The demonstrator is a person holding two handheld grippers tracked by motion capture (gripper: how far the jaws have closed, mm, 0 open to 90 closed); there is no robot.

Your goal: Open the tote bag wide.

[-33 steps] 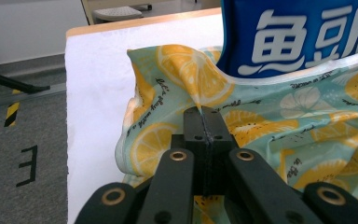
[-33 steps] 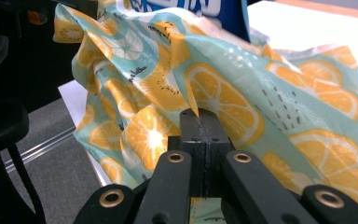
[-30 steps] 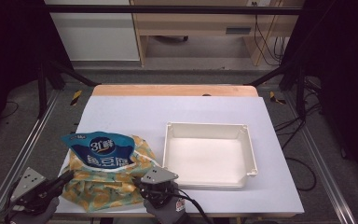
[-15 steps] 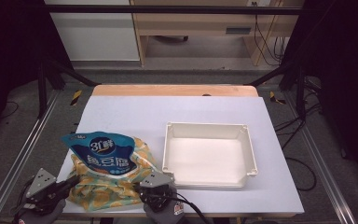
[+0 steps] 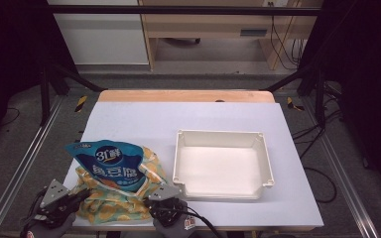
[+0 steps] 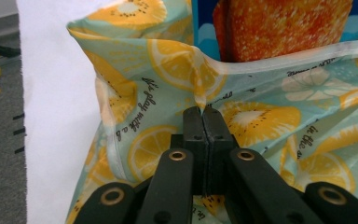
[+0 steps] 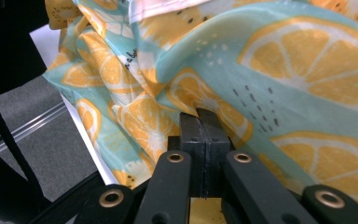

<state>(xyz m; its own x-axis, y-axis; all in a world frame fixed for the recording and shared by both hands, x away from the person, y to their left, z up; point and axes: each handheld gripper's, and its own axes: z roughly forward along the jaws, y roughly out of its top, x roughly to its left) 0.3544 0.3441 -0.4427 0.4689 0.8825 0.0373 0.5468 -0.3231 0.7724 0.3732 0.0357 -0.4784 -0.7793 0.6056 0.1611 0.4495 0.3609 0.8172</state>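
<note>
Left gripper view: left gripper (image 6: 203, 112) and right gripper (image 7: 205, 114) each pinch the lemon-print bag (image 5: 114, 198) at the worktop's (image 5: 188, 119) near edge — thin fabric may slip, dumping the blue packet (image 5: 111, 161).

My left gripper (image 6: 204, 112) has its two black jaws pressed together, pinching a fold of the lemon-print bag (image 6: 270, 126) just below its pale rim. Above that rim I see a blue packet (image 6: 279, 28) with an orange crumbed picture sticking out of the bag. The bag lies on a white table (image 6: 56, 116), grey floor (image 6: 0, 140) beyond its edge.
</note>
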